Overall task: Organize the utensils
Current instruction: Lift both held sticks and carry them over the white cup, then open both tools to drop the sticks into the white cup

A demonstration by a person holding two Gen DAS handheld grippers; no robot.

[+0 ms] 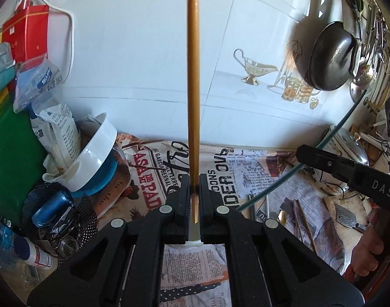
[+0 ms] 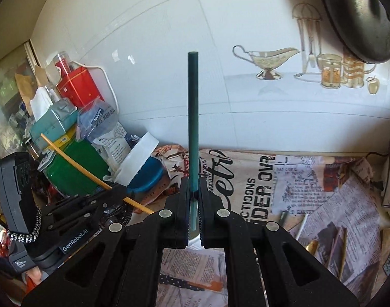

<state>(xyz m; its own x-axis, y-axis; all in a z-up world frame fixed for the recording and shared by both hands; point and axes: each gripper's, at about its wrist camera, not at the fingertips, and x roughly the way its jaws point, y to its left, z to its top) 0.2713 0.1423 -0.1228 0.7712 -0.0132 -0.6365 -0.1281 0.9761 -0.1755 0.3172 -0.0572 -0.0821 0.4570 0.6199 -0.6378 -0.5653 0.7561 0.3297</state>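
Left gripper [image 1: 194, 192] clamps a tan chopstick [image 1: 193, 76] upright between closed pads; right gripper [image 2: 194, 194] likewise pinches a dark green chopstick [image 2: 193, 107]. Both hang above the newspaper-covered counter [image 2: 310, 192], where more utensils [image 2: 338, 248] lie loose.

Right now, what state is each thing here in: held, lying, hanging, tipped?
Left gripper: shut on tan wooden stick.
Tan wooden stick: held, pointing away.
Right gripper: shut on dark green stick.
Dark green stick: held, pointing away.
White round bowl: tipped on its side.
Dark round pan: hanging on wall.
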